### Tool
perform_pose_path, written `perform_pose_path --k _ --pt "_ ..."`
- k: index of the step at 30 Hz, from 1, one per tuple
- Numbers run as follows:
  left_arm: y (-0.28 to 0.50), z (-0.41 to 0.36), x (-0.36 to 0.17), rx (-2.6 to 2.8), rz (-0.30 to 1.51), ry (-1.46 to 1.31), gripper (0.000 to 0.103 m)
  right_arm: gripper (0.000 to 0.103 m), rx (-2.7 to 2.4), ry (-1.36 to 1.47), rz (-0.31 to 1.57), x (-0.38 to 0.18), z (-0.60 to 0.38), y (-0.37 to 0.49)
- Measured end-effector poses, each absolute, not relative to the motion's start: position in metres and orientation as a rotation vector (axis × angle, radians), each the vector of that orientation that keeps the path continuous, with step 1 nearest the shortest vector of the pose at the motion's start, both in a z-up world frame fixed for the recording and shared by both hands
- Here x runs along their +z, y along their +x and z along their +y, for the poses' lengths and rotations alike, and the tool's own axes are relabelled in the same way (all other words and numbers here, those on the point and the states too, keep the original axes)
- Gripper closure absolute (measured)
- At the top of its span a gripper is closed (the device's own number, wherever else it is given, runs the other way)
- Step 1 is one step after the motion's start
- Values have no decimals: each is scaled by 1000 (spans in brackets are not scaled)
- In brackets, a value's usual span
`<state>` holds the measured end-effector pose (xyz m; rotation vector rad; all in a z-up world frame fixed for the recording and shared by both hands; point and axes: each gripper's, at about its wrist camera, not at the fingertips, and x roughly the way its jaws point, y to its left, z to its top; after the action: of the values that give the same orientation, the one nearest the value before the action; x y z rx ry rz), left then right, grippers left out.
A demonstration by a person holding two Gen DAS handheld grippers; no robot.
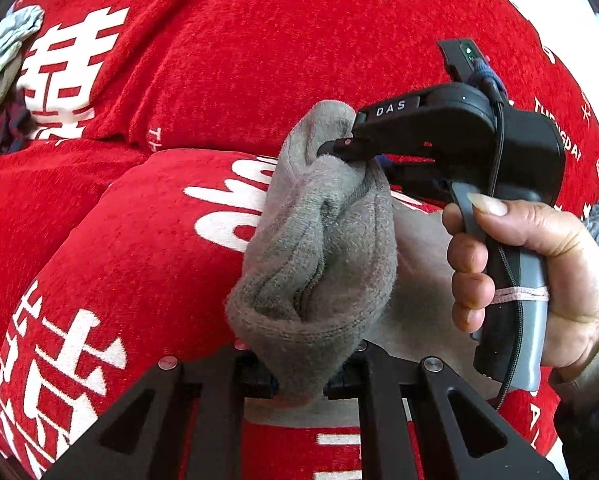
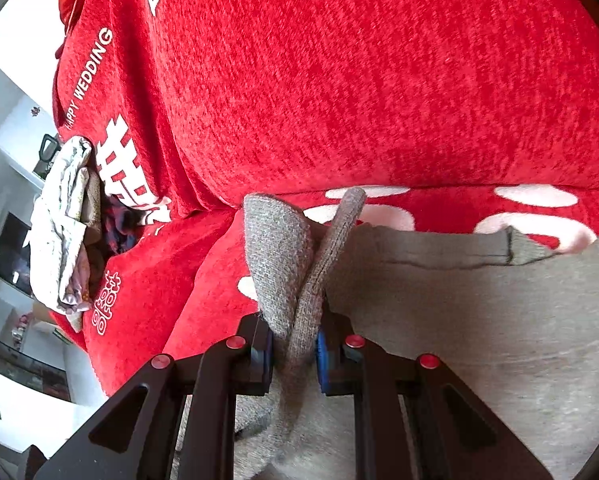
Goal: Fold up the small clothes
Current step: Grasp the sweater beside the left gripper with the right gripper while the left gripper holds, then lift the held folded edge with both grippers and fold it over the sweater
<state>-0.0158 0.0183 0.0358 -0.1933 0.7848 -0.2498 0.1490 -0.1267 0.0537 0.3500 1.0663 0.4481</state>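
A red chenille sofa cover (image 1: 171, 92) with white lettering fills both views. Only the right wrist view shows the flat grey garment (image 2: 479, 312) and a crumpled pale cloth (image 2: 65, 220) far left. Only the left view shows the person's right hand (image 1: 539, 272). The grey sock (image 1: 319, 240) hangs bunched between both grippers: left gripper (image 1: 299, 376) and right gripper (image 2: 293, 354) each pinch it.

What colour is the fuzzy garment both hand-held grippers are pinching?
Grey: the fuzzy knit garment is plain grey, clearest in the left wrist view.
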Motion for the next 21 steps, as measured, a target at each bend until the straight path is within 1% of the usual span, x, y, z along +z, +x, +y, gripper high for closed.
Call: perform_pose_path --k 21 --pt "-24 -62 52 -308 799 -37 88 85 446 330 1043 74 -204 140"
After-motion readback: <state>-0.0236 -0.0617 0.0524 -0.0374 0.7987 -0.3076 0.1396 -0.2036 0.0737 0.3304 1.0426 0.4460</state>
